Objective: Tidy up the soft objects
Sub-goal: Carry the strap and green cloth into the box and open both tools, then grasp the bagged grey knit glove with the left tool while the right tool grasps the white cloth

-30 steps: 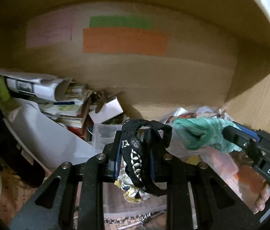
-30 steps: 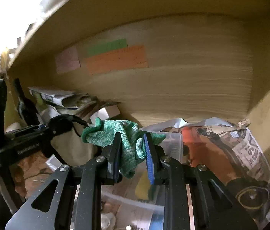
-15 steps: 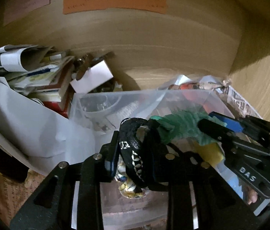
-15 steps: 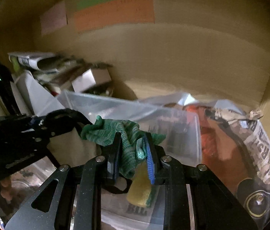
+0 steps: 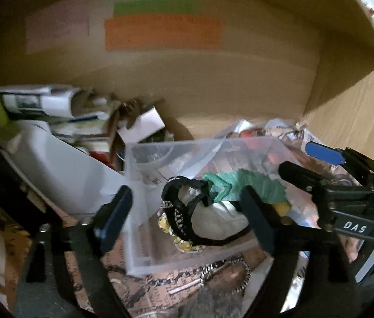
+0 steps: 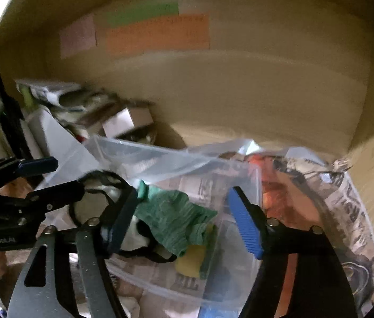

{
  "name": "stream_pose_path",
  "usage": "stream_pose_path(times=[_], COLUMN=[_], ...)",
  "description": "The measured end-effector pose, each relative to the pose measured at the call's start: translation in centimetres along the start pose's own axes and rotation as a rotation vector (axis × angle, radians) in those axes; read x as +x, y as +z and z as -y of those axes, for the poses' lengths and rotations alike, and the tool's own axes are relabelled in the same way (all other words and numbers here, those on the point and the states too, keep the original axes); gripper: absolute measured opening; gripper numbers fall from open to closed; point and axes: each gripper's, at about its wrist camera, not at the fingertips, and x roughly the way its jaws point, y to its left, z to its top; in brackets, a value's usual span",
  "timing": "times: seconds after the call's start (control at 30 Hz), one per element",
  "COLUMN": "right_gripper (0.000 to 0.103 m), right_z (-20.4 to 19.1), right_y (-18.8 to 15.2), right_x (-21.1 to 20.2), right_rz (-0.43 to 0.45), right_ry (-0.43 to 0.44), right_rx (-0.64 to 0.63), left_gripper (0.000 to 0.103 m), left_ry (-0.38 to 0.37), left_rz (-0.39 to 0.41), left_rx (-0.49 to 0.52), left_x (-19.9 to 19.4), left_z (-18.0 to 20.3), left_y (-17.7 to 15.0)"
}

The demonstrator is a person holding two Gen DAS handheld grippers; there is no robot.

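A clear plastic bin (image 5: 133,238) sits low in a wooden cabinet; it also shows in the right wrist view (image 6: 160,156). Inside it lie a green knit glove (image 5: 247,185), a black strap with a white chain pattern (image 5: 179,214) and a white cloth (image 5: 221,222). The glove (image 6: 176,220) rests on a yellow piece (image 6: 190,261). My left gripper (image 5: 187,209) is open, its jaws spread on either side of the strap. My right gripper (image 6: 184,225) is open, its jaws spread around the glove.
Stacked papers and a small white box (image 5: 141,124) fill the cabinet's back left. A white sheet (image 5: 62,175) leans by the bin. A newspaper-wrapped bundle (image 6: 332,198) lies at right. A metal chain (image 5: 224,273) lies in front of the bin. Coloured paper labels (image 5: 160,31) are on the back wall.
Both grippers have opened. The strap has dropped from the left gripper and the green glove from the right gripper into the bin. Both views have tilted up.
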Motion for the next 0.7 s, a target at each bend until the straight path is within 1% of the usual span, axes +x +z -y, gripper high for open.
stream_pose_path(times=[0.03, 0.1, 0.13, 0.23, 0.3, 0.47, 0.7], right_gripper=[0.077, 0.083, 0.083, 0.09, 0.093, 0.097, 0.097], right_z=[0.0, -0.2, -0.3, -0.7, -1.1, -1.9, -2.6], right_y=[0.0, 0.0, -0.1, -0.8, -1.5, -3.8, -8.3], right_x=[-0.6, -2.0, -2.5, -4.0, -4.7, -5.5, -4.5], right_rz=[0.015, 0.047, 0.059, 0.081, 0.088, 0.062, -0.056], right_ry=[0.002, 0.009, 0.012, 0.015, 0.022, 0.048, 0.089], right_rx=[0.001, -0.003, -0.004, -0.014, -0.02, -0.012, 0.036], left_gripper=[0.094, 0.095, 0.096, 0.101, 0.101, 0.101, 0.101], left_ry=[0.008, 0.015, 0.017, 0.034, 0.037, 0.031, 0.018], left_rz=[0.019, 0.047, 0.055, 0.068, 0.062, 0.001, -0.115], left_rx=[0.0, 0.008, 0.016, 0.027, 0.026, 0.011, -0.015], left_x=[-0.8, -2.2, -2.8, -4.1, -4.6, -4.5, -3.3], left_z=[-0.1, 0.0, 0.0, 0.0, -0.2, -0.5, -0.7], left_y=[-0.1, -0.4, -0.7, -1.6, -2.3, -4.6, -8.6])
